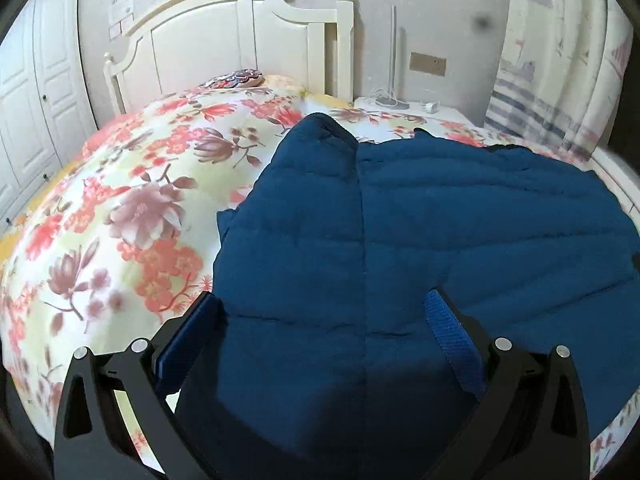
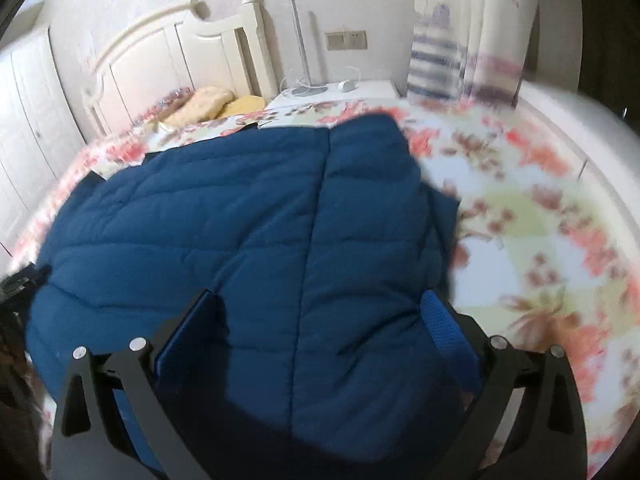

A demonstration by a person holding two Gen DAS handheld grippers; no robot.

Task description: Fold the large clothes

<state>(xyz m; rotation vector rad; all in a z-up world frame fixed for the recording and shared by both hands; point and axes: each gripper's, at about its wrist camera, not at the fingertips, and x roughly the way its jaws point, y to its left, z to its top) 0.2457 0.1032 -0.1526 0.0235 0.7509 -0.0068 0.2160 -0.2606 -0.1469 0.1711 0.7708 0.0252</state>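
Observation:
A dark blue quilted jacket (image 1: 440, 216) lies spread on the floral bedspread (image 1: 140, 184). In the left wrist view its left part is folded over the body, with a straight edge running up the middle. My left gripper (image 1: 320, 300) hovers over the jacket's near edge, open wide, its blue pads (image 1: 452, 336) either side of the fabric without pinching it. In the right wrist view the jacket (image 2: 240, 220) fills the centre, and its right part is folded inward. My right gripper (image 2: 320, 298) is open too, its fingers straddling the near hem.
A white headboard (image 1: 224, 36) stands at the far end, with a patterned pillow (image 1: 236, 79) below it. A white nightstand (image 2: 340, 88) holds a lamp base and cable. Patterned curtains (image 1: 560, 52) hang on the right, and a white wardrobe (image 1: 36, 92) stands on the left.

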